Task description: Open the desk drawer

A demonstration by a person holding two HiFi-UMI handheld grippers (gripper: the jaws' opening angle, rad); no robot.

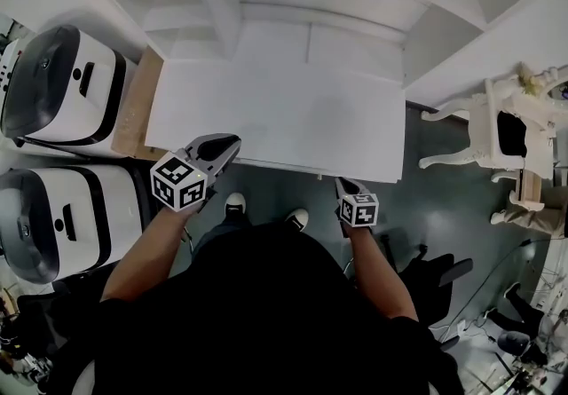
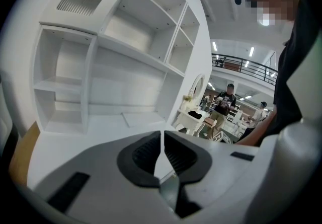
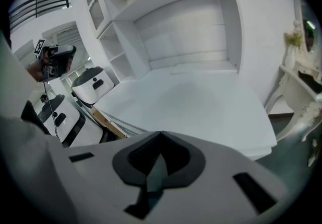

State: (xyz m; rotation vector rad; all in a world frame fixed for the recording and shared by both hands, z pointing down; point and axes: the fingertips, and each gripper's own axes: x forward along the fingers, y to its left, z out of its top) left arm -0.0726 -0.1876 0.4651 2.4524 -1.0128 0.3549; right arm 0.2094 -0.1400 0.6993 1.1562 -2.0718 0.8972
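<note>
Head view looks down on our white desk (image 1: 293,114) with shelves (image 1: 266,3) at its back. Our left gripper (image 1: 227,147) is over the desk's front edge, near the left corner, and its jaws are closed with nothing in them. Our right gripper (image 1: 343,183) is just in front of that edge, more to the right, and its jaws are closed and empty too. The drawer is under the desk top, and we cannot see its front
</note>
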